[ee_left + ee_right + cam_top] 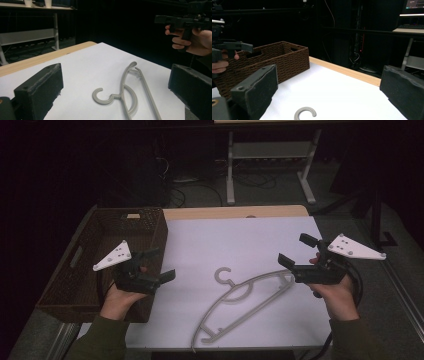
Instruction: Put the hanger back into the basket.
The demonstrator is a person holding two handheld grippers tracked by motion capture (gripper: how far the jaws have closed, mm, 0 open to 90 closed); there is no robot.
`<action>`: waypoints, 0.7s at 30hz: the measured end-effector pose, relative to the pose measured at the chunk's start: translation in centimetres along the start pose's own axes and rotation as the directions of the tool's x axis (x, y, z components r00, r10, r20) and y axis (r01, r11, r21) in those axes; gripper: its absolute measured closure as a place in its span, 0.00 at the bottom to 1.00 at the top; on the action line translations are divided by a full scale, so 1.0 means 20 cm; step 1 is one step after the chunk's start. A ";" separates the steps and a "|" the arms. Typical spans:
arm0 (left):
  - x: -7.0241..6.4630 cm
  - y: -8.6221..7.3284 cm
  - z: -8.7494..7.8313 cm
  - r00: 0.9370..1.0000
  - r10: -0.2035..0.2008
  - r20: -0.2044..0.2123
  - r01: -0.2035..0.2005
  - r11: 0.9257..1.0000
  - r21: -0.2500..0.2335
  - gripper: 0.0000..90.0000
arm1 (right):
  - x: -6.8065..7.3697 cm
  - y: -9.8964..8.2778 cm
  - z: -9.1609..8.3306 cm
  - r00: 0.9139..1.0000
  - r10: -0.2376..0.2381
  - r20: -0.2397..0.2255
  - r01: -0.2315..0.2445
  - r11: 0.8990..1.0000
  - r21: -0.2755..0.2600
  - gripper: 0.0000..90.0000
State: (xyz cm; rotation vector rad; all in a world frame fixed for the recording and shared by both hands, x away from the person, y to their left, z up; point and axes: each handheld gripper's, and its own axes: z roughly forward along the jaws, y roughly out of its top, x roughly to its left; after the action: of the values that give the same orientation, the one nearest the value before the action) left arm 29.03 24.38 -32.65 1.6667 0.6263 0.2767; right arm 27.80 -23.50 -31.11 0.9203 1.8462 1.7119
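1. The wooden tabletop carries a white rectangular sheet over most of its surface.
2. A dark brown woven wicker basket with cut-out handles stands at the tabletop's left edge, touching the sheet's left side.
3. A grey plastic clothes hanger lies flat on the sheet between the 2 grippers, hook towards the far side.
4. The left gripper hangs over the basket's right wall, jaws wide apart, holding nothing.
5. The right gripper hovers just beside the hanger's right end, jaws wide apart, holding nothing.
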 end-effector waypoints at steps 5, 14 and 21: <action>-0.04 0.01 0.05 1.000 0.003 -0.013 -0.003 0.999 0.044 0.00 | 0.00 0.00 0.00 1.000 -0.006 0.004 0.006 1.000 0.022 0.01; -0.10 -0.03 0.18 1.000 0.020 -0.004 -0.019 0.987 0.161 0.00 | 0.01 -0.01 0.03 1.000 -0.019 0.007 0.018 0.993 0.120 0.01; -0.12 -0.10 0.27 0.999 0.029 0.013 -0.031 0.966 0.257 0.00 | 0.00 -0.05 0.07 1.000 -0.016 -0.017 0.019 0.982 0.186 0.08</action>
State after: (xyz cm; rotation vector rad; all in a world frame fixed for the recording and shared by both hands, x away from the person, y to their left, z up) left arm 29.43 18.73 -35.22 1.9273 0.6519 0.2160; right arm 28.58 -22.53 -32.31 0.9623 2.0451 1.5597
